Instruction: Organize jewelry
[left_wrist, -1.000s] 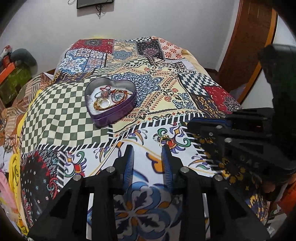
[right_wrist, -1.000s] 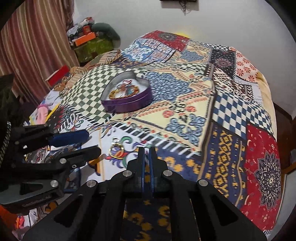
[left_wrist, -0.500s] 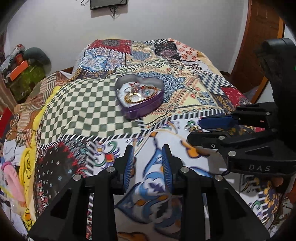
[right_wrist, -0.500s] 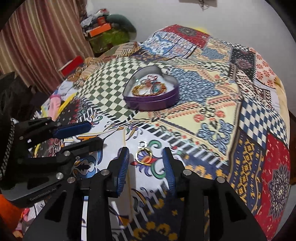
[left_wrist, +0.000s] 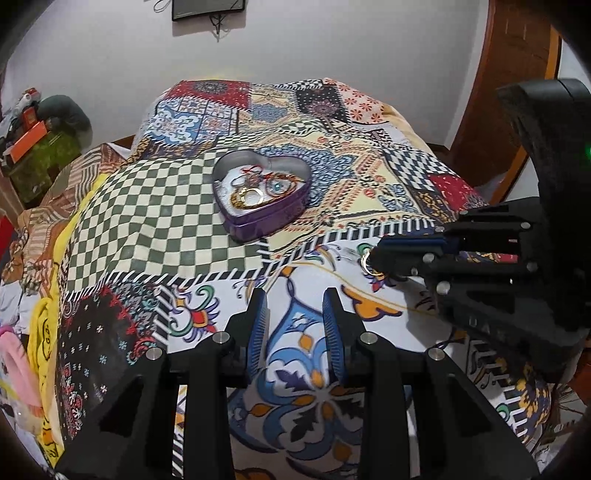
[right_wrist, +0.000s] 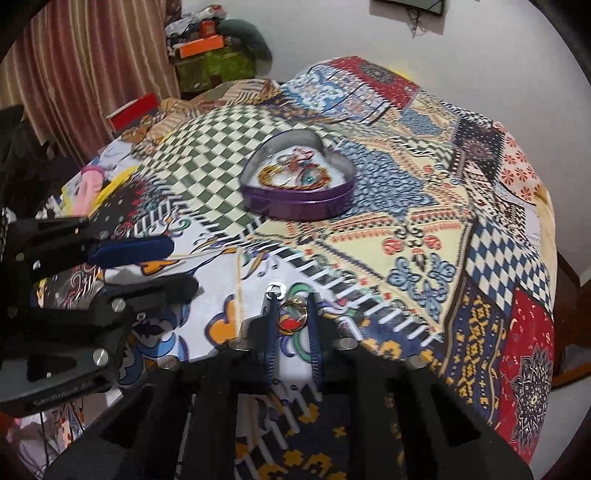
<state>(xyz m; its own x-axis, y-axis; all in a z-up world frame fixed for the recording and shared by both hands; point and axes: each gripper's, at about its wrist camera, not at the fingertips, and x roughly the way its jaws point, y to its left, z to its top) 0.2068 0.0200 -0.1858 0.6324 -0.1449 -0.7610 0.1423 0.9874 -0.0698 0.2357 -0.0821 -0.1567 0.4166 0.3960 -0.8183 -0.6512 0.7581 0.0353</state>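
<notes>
A gold ring (right_wrist: 293, 318) lies on the white, floral-printed patch of the patchwork bedspread (right_wrist: 424, 236), directly between the blue-padded fingers (right_wrist: 271, 332) of the right gripper (right_wrist: 293, 314), whose jaws stand parted on either side of it, not yet pressing it; a small silver clasp piece (right_wrist: 277, 288) sits just beyond the ring at 11 o'clock; the purple heart-shaped tin (right_wrist: 299, 190) holding beaded bracelets and other jewelry rests on the green-and-cream checkered patch, well apart from the ring toward 12 o'clock; in the left wrist view the left gripper (left_wrist: 295, 317) hovers over the bedspread with its fingers released and nothing between them, the tin (left_wrist: 262, 199) at its 12 o'clock, the right gripper (left_wrist: 376, 260) at its 2 o'clock, the ring (left_wrist: 369, 264) showing at that gripper's tips.
</notes>
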